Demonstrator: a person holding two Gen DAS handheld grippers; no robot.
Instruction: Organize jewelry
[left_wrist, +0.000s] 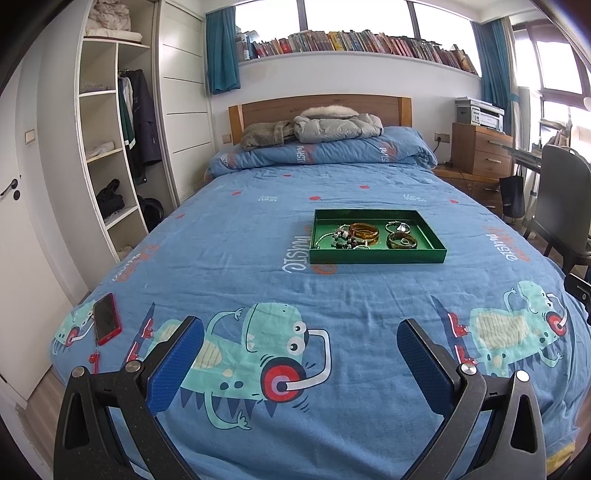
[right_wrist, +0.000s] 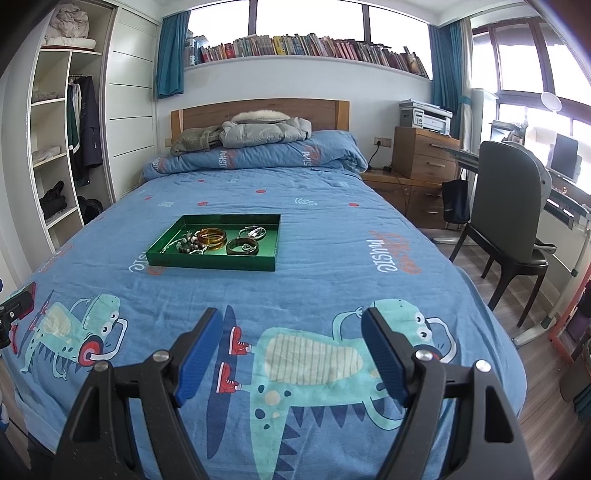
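A green tray lies in the middle of the bed and also shows in the right wrist view. It holds amber bangles, a dark bangle, silver bracelets and a bead bracelet. The same amber bangles, dark bangle and silver bracelets show in the right wrist view. My left gripper is open and empty over the bed's near end. My right gripper is open and empty, also well short of the tray.
A red phone with a charm lies at the bed's near left corner. A folded duvet and jackets lie at the headboard. A chair, desk and drawers stand to the right; a wardrobe stands to the left.
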